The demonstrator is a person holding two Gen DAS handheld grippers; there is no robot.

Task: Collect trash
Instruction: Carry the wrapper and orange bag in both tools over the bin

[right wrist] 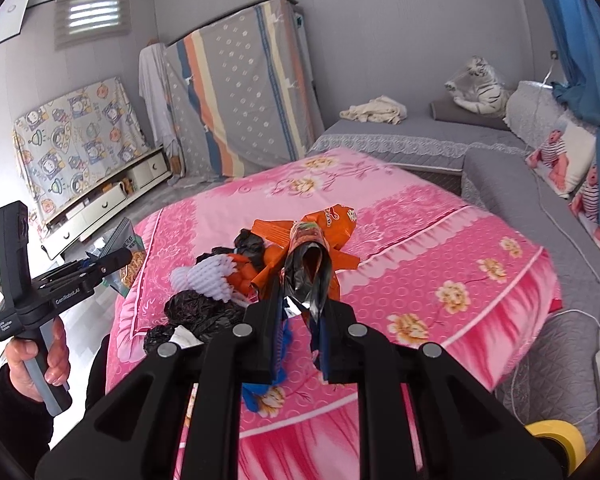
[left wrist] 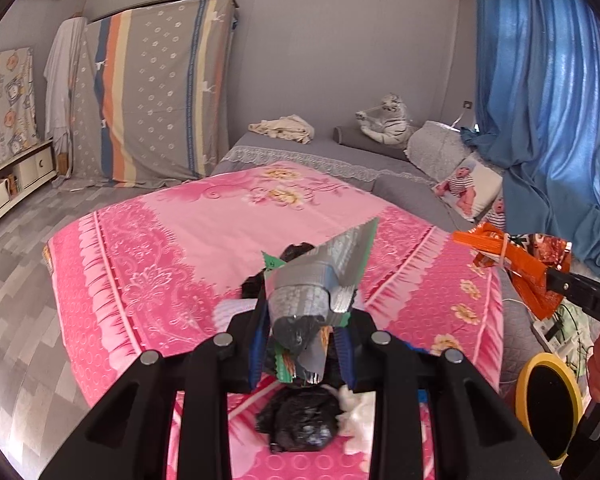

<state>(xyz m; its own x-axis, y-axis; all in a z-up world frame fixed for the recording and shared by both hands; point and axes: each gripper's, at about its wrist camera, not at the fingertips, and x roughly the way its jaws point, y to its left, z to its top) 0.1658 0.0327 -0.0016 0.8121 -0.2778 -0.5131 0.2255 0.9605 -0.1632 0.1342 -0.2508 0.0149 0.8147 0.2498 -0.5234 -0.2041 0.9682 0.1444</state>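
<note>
My left gripper (left wrist: 302, 340) is shut on a crumpled silver-and-green snack wrapper (left wrist: 320, 280) and holds it above the pink bedspread (left wrist: 172, 240). Under it lie a black plastic bag (left wrist: 300, 424) and a white tissue (left wrist: 358, 412). My right gripper (right wrist: 300, 316) is shut on an orange snack wrapper (right wrist: 312, 256), also lifted off the bed. The right gripper (left wrist: 556, 280) and its orange wrapper (left wrist: 512, 260) show at the right edge of the left wrist view. The trash left on the bed includes black bags (right wrist: 204, 312) and a white foam net (right wrist: 208, 276).
A grey sofa (right wrist: 500, 184) with a baby-print cushion (right wrist: 560, 156) runs along the right. A plush tiger (left wrist: 388, 120) and a cream cloth (left wrist: 284, 128) lie at the far end. A yellow tape roll (left wrist: 548, 400) sits near right. A hand (right wrist: 40, 360) holds the left gripper's handle.
</note>
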